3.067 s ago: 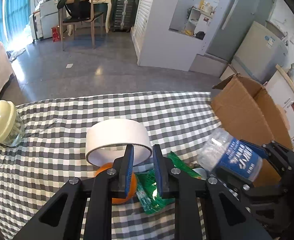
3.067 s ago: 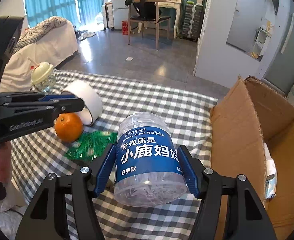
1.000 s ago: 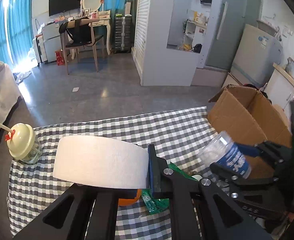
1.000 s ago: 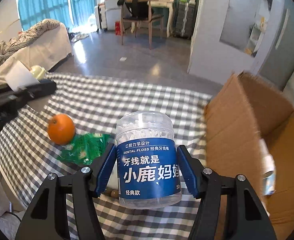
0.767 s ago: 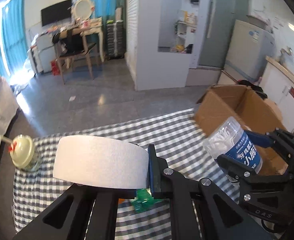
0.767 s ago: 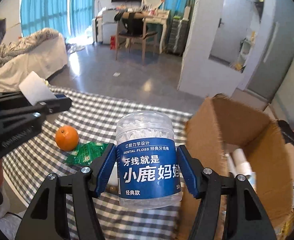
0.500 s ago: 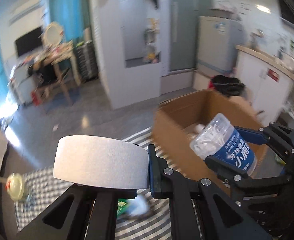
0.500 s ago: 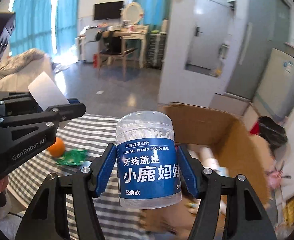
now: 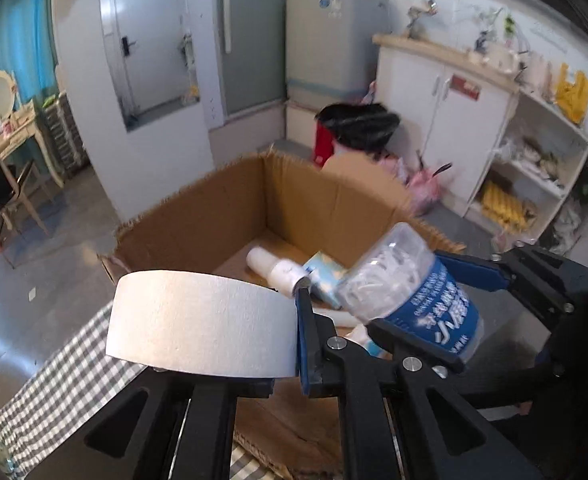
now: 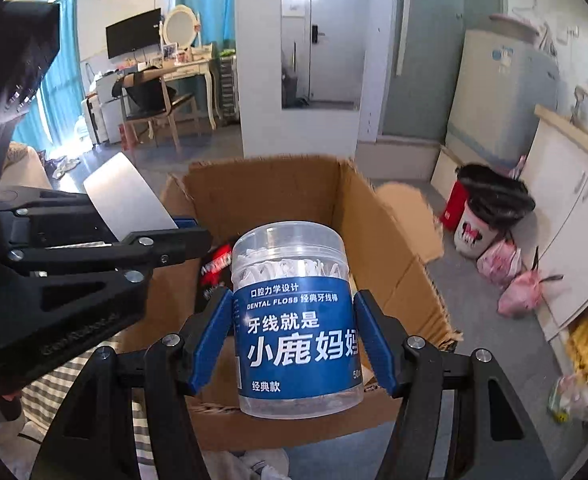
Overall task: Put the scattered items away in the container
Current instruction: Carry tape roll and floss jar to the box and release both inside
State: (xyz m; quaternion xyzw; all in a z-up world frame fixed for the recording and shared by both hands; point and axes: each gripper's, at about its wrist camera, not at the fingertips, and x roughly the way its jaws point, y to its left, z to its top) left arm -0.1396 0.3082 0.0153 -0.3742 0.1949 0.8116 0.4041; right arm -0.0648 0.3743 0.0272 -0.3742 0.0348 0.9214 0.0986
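Above the cardboard box (image 10: 378, 216), the right tool (image 10: 294, 340) clamps a floss jar (image 10: 296, 336); at nine o'clock, the left tool (image 9: 294, 340) pinches a tape roll (image 9: 202, 328).

A lived-in home, a small one-room flat by the look of it. A vanity desk (image 10: 182, 66) with a round mirror (image 10: 180, 24), a TV (image 10: 133, 38) and a chair (image 10: 154, 100) stand by teal curtains (image 10: 56, 76). A washing machine (image 9: 334, 40), white cupboard (image 9: 446, 120), cluttered shelves (image 9: 534, 168) and a lined bin (image 10: 490, 208) fill the other end.
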